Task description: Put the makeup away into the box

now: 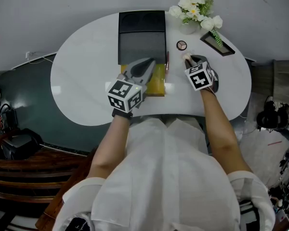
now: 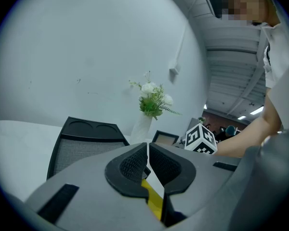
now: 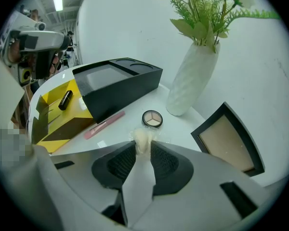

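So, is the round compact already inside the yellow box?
No, the round compact lies on the white table near the vase, outside the yellow box.

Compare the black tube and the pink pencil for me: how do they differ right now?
The black tube is short and stubby; the pink pencil is long and thin. The black tube already lies inside the yellow box, in one of its compartments; the pink pencil is still out on the table, alongside the black box. Both lie flat on their sides.
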Available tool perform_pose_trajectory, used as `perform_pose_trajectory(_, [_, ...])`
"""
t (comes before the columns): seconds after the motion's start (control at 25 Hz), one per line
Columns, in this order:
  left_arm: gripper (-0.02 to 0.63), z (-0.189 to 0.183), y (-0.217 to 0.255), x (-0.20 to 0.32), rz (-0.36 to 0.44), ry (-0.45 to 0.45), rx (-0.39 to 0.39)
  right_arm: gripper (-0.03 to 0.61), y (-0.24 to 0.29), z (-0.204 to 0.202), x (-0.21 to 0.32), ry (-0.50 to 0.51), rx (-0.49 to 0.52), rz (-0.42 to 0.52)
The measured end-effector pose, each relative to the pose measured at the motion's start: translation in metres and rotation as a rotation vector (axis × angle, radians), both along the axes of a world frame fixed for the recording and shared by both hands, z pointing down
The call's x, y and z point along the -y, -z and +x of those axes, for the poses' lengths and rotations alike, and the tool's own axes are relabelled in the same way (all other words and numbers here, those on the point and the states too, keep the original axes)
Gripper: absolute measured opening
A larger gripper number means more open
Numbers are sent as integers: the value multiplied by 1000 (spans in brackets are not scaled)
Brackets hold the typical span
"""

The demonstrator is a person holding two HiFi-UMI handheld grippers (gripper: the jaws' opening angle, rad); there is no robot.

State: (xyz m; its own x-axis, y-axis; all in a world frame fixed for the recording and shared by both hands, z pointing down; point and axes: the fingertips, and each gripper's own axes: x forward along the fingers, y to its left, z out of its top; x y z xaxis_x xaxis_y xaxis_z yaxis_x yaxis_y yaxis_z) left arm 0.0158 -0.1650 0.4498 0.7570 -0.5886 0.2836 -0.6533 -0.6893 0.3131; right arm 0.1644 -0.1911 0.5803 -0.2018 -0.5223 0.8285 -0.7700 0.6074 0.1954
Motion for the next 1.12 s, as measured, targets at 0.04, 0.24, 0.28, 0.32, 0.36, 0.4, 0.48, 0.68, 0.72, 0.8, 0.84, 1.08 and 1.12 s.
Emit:
perform_pose_trajectory(0.04, [26,-2,1,0,3,4,-2,97,4,-1,-1,-2,7,11])
perform_pose_trajectory(0.24, [26,-17,6,-3,18,26,-11,97,33,-13,-4,-11,48,75])
perform_pose_trajectory(0.28, [26,-20,8,-4,22,32,-13,97,40,-16,-4,-13,56,89])
perform_pose_trajectory(0.32, [26,-24,9,-4,26,38,-15,97,48,-20,-5,-12,65,103])
perform_pose_trajectory(0.36, [26,-28,10,-5,30,45,-17,97,56,-25,-6,-7,75,118])
perform_pose_trajectory(0.4, [26,-32,12,-5,34,53,-19,97,63,-31,-6,-1,87,132])
perform_pose_trajectory(0.48, [26,-41,14,-7,39,69,-23,97,77,-44,-10,14,119,154])
perform_pose_trajectory(0.68, [26,-62,16,-16,47,103,-27,98,94,-83,-25,85,166,179])
perform_pose_trajectory(0.72, [26,-66,16,-18,48,108,-27,97,94,-91,-29,110,169,180])
perform_pose_trajectory(0.8, [26,-74,16,-24,49,118,-26,98,92,-109,-40,167,177,171])
perform_pose_trajectory(0.84, [26,-77,16,-27,49,122,-25,98,90,-118,-45,195,182,163])
perform_pose_trajectory(1.08, [26,-94,13,-40,45,139,-26,98,66,-155,-73,320,156,86])
perform_pose_trajectory(1.12, [26,-96,12,-42,44,140,-25,98,61,-159,-76,335,146,69])
